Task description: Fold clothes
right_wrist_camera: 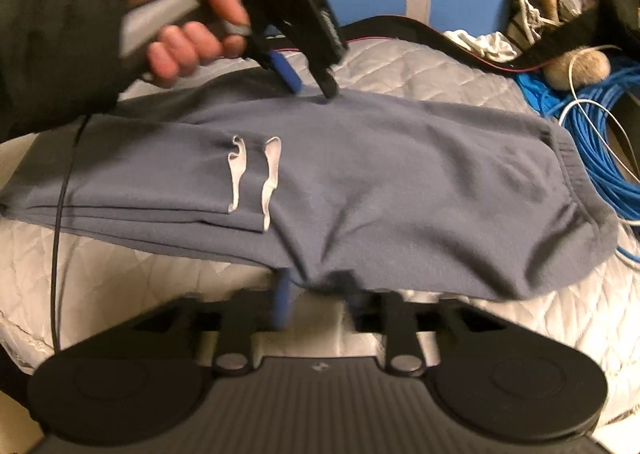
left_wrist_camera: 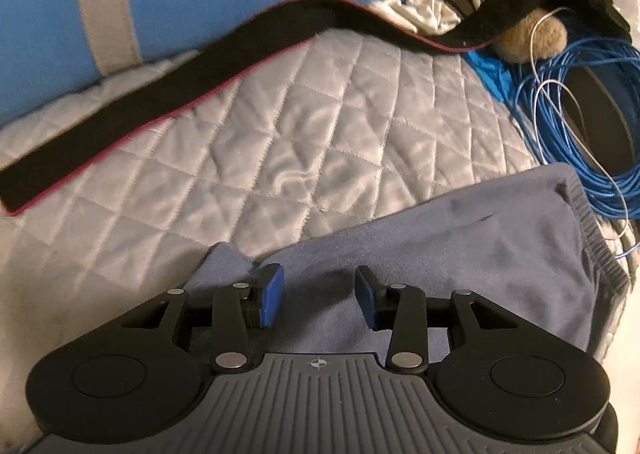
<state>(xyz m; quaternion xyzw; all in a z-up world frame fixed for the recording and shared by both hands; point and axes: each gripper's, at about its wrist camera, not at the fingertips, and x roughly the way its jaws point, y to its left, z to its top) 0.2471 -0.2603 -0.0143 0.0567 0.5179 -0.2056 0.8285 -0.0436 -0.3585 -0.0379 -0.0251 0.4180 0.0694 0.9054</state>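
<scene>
On the quilted bed (left_wrist_camera: pixel 280 142), blue-grey sweatpants (right_wrist_camera: pixel 360 174) lie half-folded (legs stacked); both grippers, left gripper (left_wrist_camera: pixel 320 296) and right gripper (right_wrist_camera: pixel 316 294), gape, final folds remaining.

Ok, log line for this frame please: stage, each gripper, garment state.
stage: mid-fold | left gripper: open, over far edge | right gripper: open at near edge, blurred | grey-blue sweatpants: folded lengthwise on quilt

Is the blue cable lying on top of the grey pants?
No, the blue cable sits coiled beside the grey pants, off their waistband end.
</scene>
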